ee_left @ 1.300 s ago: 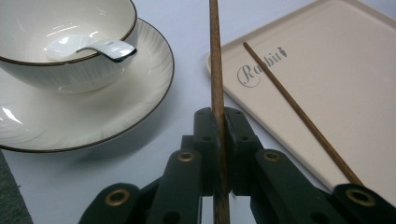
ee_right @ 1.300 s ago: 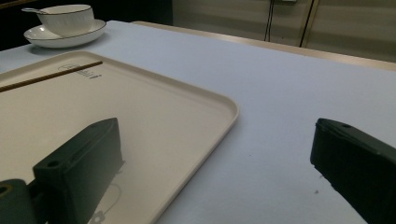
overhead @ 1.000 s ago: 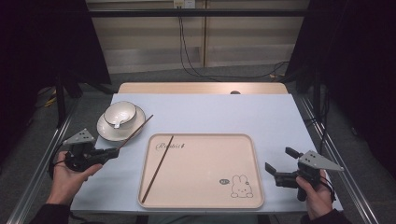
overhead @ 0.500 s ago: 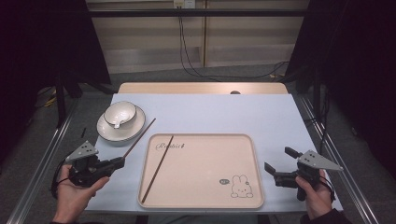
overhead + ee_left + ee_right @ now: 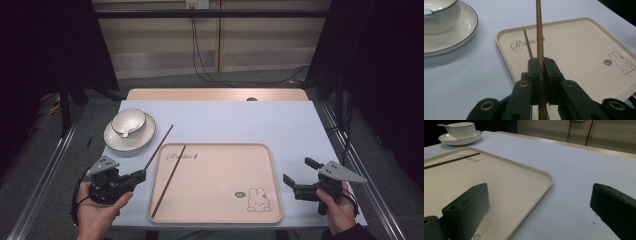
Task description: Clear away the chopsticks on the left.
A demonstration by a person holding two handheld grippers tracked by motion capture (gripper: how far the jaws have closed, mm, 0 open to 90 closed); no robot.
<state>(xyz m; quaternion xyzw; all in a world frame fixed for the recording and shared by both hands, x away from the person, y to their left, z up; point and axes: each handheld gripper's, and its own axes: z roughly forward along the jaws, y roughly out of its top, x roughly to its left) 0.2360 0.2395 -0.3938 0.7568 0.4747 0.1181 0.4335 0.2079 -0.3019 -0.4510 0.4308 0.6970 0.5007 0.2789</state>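
Chopstick number one, a thin dark brown wooden stick [image 5: 159,147], is pinched in the left claw [image 5: 137,175] and angles up over the pale blue surface [image 5: 240,122] toward the white gold-rimmed bowl [image 5: 128,122] sitting on its matching saucer [image 5: 130,137], high view. The second dark wooden chopstick [image 5: 169,180] lies diagonally in the left part of the beige rabbit-print plastic tray [image 5: 220,220]. The right claw [image 5: 300,176] hovers just off the tray's right edge, spread open with nothing in it.

Left gripper view: both black jaws are clamped tight on the held stick [image 5: 539,37], which runs straight up the frame. Tray [image 5: 579,37] is beyond it with the other stick [image 5: 528,45] on it, saucer [image 5: 461,32] at upper left.

Right gripper view: jaws wide apart, tray corner [image 5: 544,178] between them, the lying stick [image 5: 451,160] and the bowl [image 5: 461,128] far off at upper left.
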